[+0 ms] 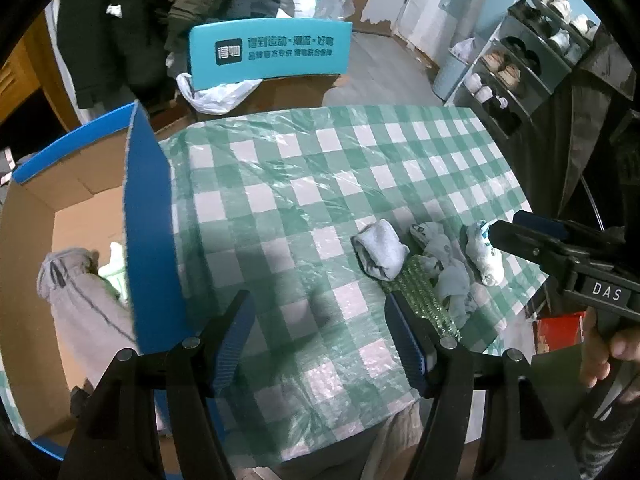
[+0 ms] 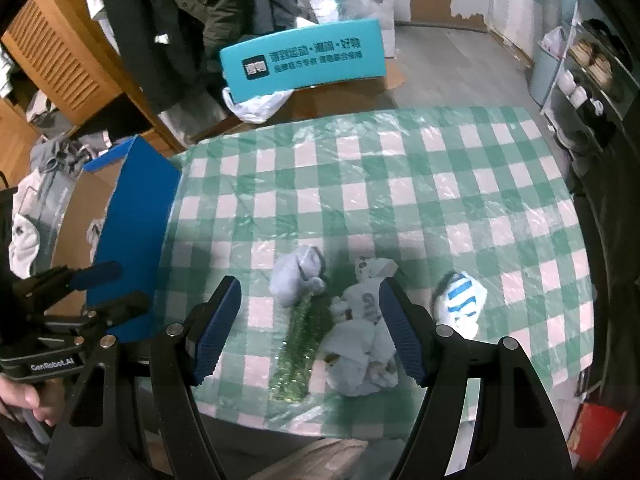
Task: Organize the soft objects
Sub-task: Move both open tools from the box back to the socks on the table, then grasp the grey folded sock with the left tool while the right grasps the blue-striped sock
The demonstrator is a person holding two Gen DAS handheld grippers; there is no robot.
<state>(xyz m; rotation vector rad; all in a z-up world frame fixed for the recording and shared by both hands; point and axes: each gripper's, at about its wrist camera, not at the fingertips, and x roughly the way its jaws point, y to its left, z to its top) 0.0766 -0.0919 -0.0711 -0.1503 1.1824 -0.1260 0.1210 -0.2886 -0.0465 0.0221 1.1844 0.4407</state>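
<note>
Socks lie bunched near the front edge of a green checked tablecloth (image 2: 400,168): a rolled grey sock (image 2: 298,276), a crumpled pale pile (image 2: 362,344) and a blue-striped sock (image 2: 460,304). The right gripper (image 2: 310,330) hovers over them, jaws apart and empty; the left gripper (image 1: 320,338), likewise apart, hangs between the socks and a blue cardboard box (image 1: 146,216). One gripper reads "DAS", the other "GenRobot.AI".
</note>
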